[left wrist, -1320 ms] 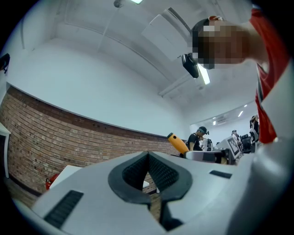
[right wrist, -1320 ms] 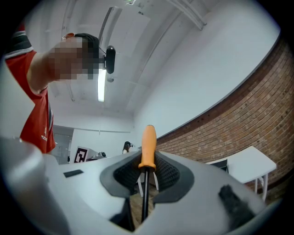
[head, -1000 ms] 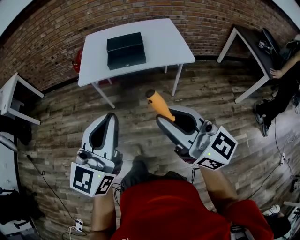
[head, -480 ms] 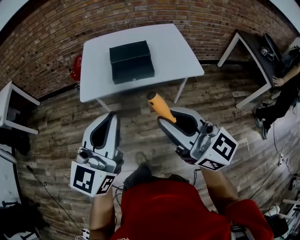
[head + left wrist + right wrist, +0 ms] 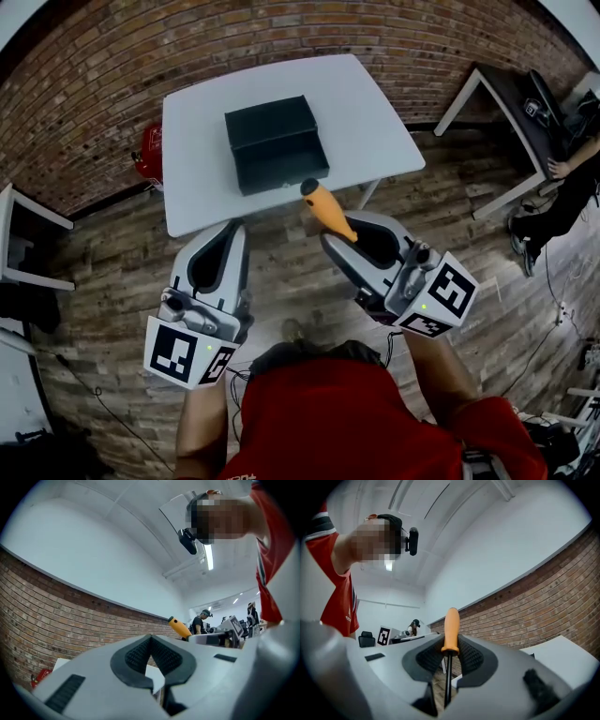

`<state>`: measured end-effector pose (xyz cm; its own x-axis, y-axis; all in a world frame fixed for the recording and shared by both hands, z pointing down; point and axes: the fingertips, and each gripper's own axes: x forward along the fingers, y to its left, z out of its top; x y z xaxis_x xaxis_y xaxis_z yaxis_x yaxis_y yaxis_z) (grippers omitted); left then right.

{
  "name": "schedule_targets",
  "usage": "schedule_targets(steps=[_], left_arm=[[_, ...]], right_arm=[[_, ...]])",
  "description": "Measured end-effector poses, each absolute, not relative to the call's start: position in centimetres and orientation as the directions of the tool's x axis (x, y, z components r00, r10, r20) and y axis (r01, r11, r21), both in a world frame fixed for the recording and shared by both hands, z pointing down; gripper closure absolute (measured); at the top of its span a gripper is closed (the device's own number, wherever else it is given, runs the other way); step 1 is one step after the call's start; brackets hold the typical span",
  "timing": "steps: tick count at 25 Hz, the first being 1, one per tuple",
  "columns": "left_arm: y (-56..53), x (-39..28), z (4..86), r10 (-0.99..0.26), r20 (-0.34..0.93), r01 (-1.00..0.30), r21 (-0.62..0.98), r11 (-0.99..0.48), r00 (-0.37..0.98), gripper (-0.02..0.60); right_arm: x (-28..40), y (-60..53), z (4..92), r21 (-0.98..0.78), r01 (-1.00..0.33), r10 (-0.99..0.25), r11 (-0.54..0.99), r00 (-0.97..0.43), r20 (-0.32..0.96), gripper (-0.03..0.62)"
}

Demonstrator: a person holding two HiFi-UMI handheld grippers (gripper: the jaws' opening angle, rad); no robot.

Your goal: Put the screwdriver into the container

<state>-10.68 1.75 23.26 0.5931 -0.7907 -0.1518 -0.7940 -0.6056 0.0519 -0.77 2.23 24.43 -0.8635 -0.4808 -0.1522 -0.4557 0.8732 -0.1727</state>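
Table [image 5: 375, 122] nearer now — right gripper [image 5: 349, 231] raised, fingers [image 5: 427, 657] pinching screwdriver [image 5: 324, 208] (handle up); left gripper [image 5: 227, 236] fingers pressed together.

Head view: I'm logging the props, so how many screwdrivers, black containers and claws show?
Screwdriver: 1
Black container: 1
Claws: 2 (left claw, right claw)
Total: 4

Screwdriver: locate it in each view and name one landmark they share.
Head view: the screwdriver is at centre, clamped in the right gripper, just below the black container.
Left gripper view: right of centre, orange handle only.
Right gripper view: centre, upright between the jaws.
Shared landmark: the brick wall.
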Motion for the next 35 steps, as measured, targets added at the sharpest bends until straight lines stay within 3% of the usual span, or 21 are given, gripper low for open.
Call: schedule_targets(steps=[17, 35], left_arm=[[-6.7, -13.9, 24.6, -0.786, -0.142, -0.783, 0.088, -0.616, 0.602, 0.569], [-17.9, -12.2, 25.4, -0.854, -0.153, -0.861, 0.040, -0.507, 0.497, 0.569]], right_arm=[[-3.5, -6.1, 25.5, -0.153, -0.494, -0.509, 0.856, -0.857, -0.080, 0.507], [-2.7, -18.7, 27.3, -0.059, -0.381, -0.382, 0.923, -0.924, -0.011, 0.507]])
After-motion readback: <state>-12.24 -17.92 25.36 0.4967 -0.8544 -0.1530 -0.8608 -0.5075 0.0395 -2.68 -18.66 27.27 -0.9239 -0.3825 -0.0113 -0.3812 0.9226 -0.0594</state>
